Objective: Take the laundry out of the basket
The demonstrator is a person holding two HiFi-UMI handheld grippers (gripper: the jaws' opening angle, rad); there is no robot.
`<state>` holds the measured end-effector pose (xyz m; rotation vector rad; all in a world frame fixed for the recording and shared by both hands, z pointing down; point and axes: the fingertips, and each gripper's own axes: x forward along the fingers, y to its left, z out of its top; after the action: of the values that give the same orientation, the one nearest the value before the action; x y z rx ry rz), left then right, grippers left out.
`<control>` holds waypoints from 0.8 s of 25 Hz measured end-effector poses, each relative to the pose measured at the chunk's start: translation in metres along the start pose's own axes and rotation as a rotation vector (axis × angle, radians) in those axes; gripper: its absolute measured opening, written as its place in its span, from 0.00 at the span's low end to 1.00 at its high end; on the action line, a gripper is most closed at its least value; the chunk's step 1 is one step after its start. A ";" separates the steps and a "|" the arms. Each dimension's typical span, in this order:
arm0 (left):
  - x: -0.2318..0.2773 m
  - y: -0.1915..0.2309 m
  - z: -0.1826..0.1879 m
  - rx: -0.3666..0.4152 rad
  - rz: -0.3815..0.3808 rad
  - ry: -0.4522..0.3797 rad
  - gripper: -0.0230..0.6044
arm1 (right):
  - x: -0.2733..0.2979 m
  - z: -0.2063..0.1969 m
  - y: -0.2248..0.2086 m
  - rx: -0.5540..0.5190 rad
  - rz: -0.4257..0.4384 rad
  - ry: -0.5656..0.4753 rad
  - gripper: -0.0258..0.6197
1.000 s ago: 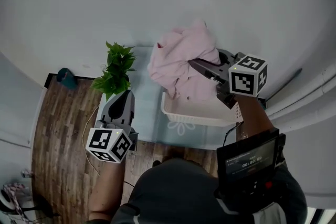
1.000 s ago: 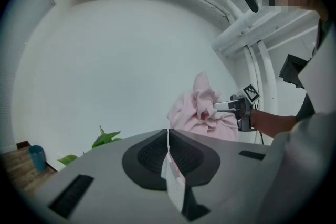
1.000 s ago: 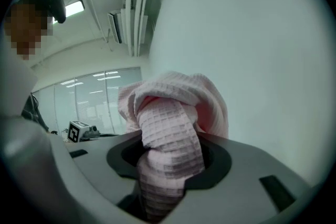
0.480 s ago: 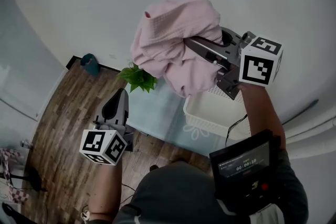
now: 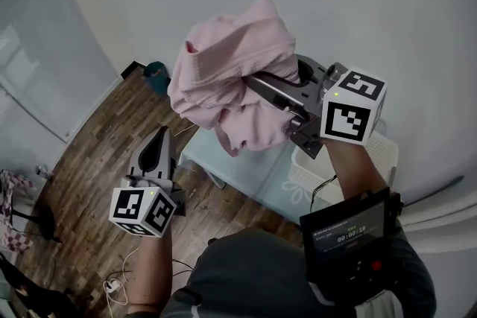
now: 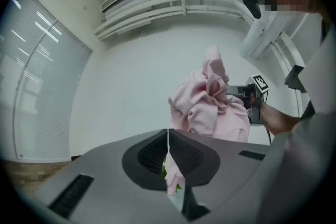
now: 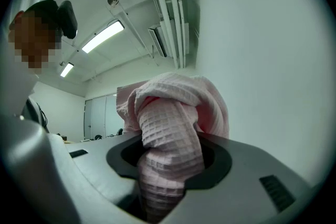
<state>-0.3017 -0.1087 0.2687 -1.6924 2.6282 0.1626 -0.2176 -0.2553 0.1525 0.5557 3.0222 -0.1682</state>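
A pink waffle-knit garment [image 5: 227,82] hangs bunched in the air, above and to the left of the white laundry basket [image 5: 381,153]. My right gripper [image 5: 252,83] is shut on it, and cloth fills the gap between the jaws in the right gripper view [image 7: 169,136]. Only a corner of the basket shows behind my right forearm, on the pale blue table [image 5: 250,171]. My left gripper [image 5: 159,136] is held low over the floor, shut and empty. In the left gripper view its jaws meet in a thin seam [image 6: 168,136], and the garment [image 6: 210,107] hangs beyond them.
Wood-plank floor [image 5: 82,182] lies to the left, with a teal object [image 5: 156,74] by the white wall and cables [image 5: 112,283] near my feet. A small screen unit [image 5: 350,231] hangs at the person's chest. A window wall [image 5: 30,86] runs along the left.
The right gripper has carried the pink garment up and to the left, away from the basket. The head view has swung, pushing the basket to the right edge. The left gripper stayed low and shut.
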 end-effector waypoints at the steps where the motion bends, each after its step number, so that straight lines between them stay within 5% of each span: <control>1: -0.015 0.008 0.006 -0.001 0.011 -0.005 0.05 | 0.010 -0.003 0.018 -0.007 0.008 0.010 0.34; 4: -0.020 0.029 0.004 0.001 0.051 0.008 0.05 | 0.037 -0.025 0.025 0.009 0.037 0.033 0.34; 9: 0.029 0.077 -0.029 -0.010 0.138 0.028 0.05 | 0.083 -0.079 -0.031 0.031 0.072 0.042 0.34; 20: -0.034 0.114 -0.017 -0.052 0.189 0.013 0.05 | 0.093 -0.105 0.031 0.019 0.008 0.051 0.34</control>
<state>-0.3902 -0.0324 0.2975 -1.4610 2.8150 0.2246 -0.2978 -0.1810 0.2456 0.5821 3.0702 -0.1851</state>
